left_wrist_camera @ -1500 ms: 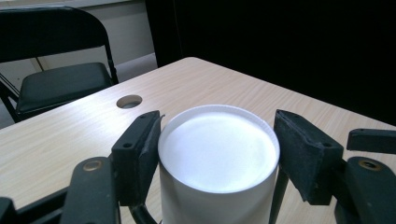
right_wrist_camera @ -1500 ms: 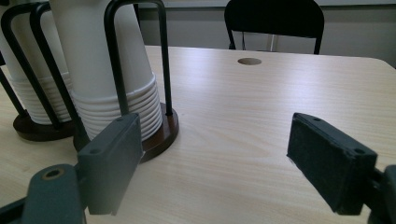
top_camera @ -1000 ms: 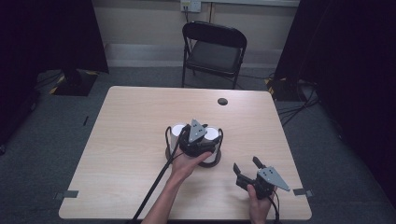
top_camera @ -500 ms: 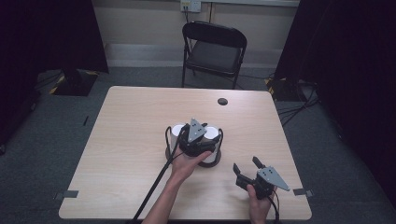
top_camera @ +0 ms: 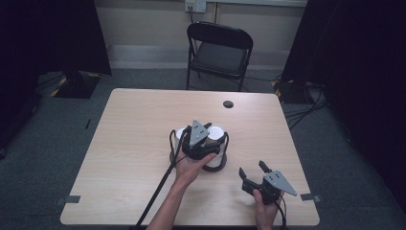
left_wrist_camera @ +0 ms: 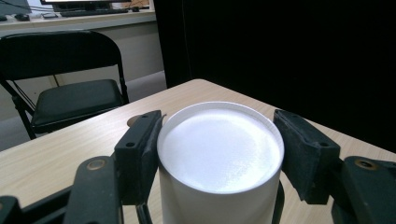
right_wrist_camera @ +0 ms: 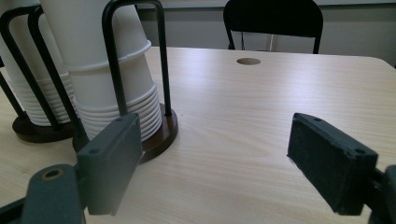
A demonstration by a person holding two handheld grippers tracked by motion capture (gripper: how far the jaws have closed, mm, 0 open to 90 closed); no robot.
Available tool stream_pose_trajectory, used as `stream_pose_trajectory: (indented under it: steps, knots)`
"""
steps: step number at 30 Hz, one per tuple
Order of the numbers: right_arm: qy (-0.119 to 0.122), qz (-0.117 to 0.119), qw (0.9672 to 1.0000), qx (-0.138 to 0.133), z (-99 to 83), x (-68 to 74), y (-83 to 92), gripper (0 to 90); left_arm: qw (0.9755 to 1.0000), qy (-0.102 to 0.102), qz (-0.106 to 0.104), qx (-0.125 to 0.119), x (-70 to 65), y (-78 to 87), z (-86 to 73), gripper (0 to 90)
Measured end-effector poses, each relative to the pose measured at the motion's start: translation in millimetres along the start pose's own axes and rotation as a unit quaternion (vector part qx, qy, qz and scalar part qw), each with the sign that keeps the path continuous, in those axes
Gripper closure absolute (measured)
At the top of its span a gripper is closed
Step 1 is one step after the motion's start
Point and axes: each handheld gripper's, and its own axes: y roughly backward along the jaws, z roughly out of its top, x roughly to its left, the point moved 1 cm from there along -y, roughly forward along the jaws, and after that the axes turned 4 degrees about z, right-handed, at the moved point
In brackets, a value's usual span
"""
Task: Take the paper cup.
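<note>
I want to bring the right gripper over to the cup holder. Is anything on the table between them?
No. Between the right gripper and the cup holder, the right gripper view shows bare table; the high view shows the same.

There were two grippers, the left gripper (top_camera: 207, 130) and the right gripper (top_camera: 253, 171), one in each hand. There were two stacks of white paper cups (right_wrist_camera: 114, 70), each in its own black wire holder (right_wrist_camera: 135, 56). There was one counter (top_camera: 134, 143), and one black chair (top_camera: 218, 52) behind it.
</note>
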Motion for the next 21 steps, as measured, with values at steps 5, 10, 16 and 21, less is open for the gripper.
stream_pose_trajectory:
  steps: [5, 10, 16, 21]
  knots:
    - [0.001, 0.000, 1.0000, 0.001, 0.0, 0.2, -0.1, 17.0, 0.9999, 0.002, 0.003, -0.013, 0.8, 3.1, 4.5, 35.0]
    - [0.001, 0.000, 1.0000, 0.003, 0.1, 0.4, -0.5, 17.1, 0.9998, 0.001, 0.001, -0.019, 0.7, 5.6, 7.3, 35.1]
    - [0.001, 0.000, 1.0000, 0.002, 0.1, 0.7, -0.4, 17.1, 0.9996, -0.004, -0.005, -0.026, 1.8, 8.4, 10.8, 35.1]
    - [0.004, 0.001, 1.0000, 0.003, 0.1, 0.9, -0.7, 17.1, 0.9993, -0.001, -0.005, -0.038, 4.2, 13.8, 14.7, 35.2]
